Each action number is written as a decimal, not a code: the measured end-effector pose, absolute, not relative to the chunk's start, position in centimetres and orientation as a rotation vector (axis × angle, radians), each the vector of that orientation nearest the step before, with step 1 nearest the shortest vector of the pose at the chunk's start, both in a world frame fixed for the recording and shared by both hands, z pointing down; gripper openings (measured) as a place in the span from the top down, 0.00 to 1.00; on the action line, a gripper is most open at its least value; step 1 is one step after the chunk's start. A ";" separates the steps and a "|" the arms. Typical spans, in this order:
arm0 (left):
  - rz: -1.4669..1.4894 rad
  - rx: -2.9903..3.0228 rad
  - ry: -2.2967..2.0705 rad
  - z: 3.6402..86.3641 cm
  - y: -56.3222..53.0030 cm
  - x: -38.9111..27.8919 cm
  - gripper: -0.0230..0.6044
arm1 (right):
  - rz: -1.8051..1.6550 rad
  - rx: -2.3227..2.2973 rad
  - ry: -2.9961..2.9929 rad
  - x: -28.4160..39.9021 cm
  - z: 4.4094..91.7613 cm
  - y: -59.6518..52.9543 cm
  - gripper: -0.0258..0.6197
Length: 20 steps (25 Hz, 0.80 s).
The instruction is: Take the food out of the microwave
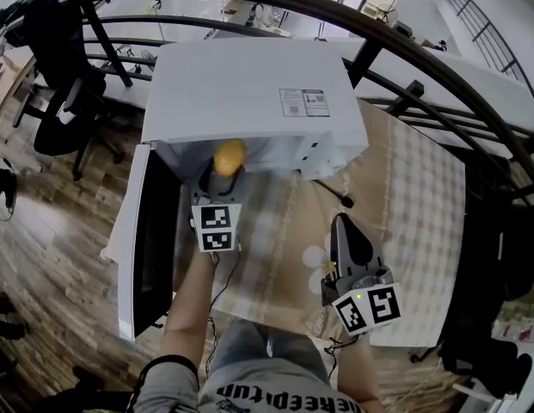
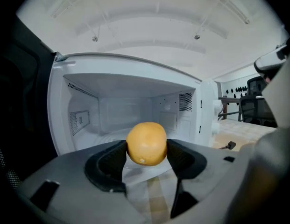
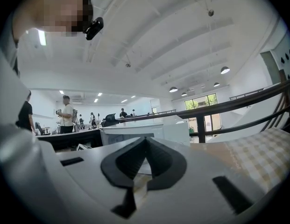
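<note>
A white microwave [image 1: 249, 93] stands on the checked table with its door [image 1: 144, 248] swung open to the left. My left gripper [image 1: 224, 172] is shut on an orange fruit [image 1: 230, 156] right at the mouth of the cavity. In the left gripper view the orange [image 2: 146, 143] sits between the two black pads, in front of the empty white cavity [image 2: 130, 111]. My right gripper [image 1: 344, 235] hangs over the table to the right of the microwave, its jaws shut on nothing. The right gripper view shows the pads [image 3: 145, 160] meeting at the tips.
A dark curved railing [image 1: 395, 41] arcs over the microwave and table. A black plug and cord [image 1: 342, 200] lie on the checked cloth [image 1: 421, 188] beside the microwave. Office chairs [image 1: 60, 101] stand on the wooden floor at the left. People stand far off in the right gripper view.
</note>
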<state>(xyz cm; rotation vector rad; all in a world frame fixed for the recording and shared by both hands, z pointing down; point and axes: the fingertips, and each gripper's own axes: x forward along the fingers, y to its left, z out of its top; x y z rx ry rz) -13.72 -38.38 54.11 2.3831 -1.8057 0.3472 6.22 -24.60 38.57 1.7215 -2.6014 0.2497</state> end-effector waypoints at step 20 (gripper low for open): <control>0.311 2.331 -1.903 48.9 -28.8 -13.2 0.53 | 0.199 1.599 -2.742 6.3 35.3 -20.2 0.95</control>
